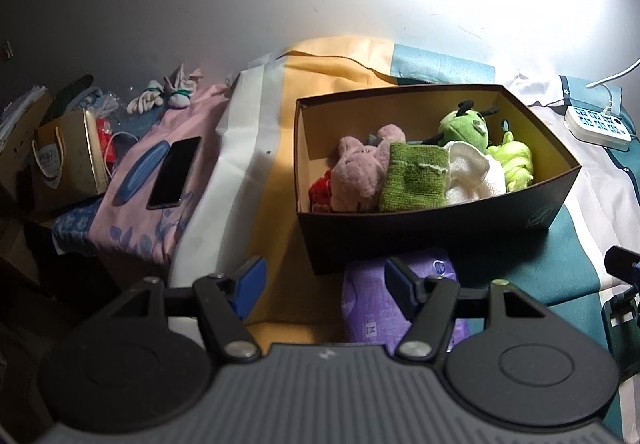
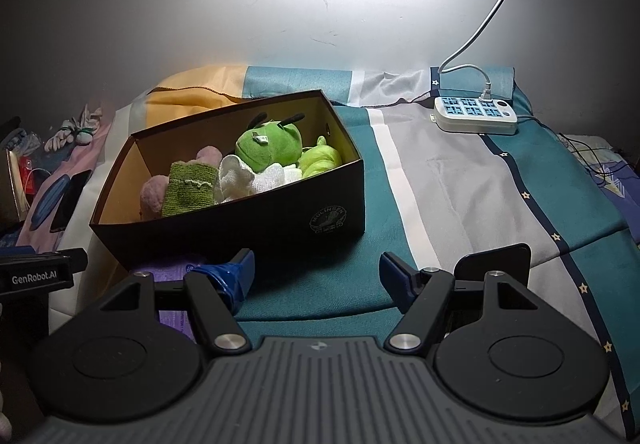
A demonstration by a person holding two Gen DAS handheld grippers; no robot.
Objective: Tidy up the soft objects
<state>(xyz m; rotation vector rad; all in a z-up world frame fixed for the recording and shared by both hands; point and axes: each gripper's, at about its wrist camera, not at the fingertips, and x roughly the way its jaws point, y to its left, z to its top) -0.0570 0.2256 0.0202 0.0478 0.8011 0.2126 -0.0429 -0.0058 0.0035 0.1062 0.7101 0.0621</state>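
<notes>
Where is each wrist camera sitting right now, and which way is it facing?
Left wrist: on the left gripper, angled down at the box from its near-left; own open fingers show.
Right wrist: on the right gripper, angled down over the bedspread, box to its left; own fingers, left gripper's edge.
Shared: box, green plush, power strip.

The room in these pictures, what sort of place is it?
Most likely a bedroom at home. The box of soft toys sits on a striped bedsheet beside a bare wall, with a power strip and a phone lying on the bedding.
</notes>
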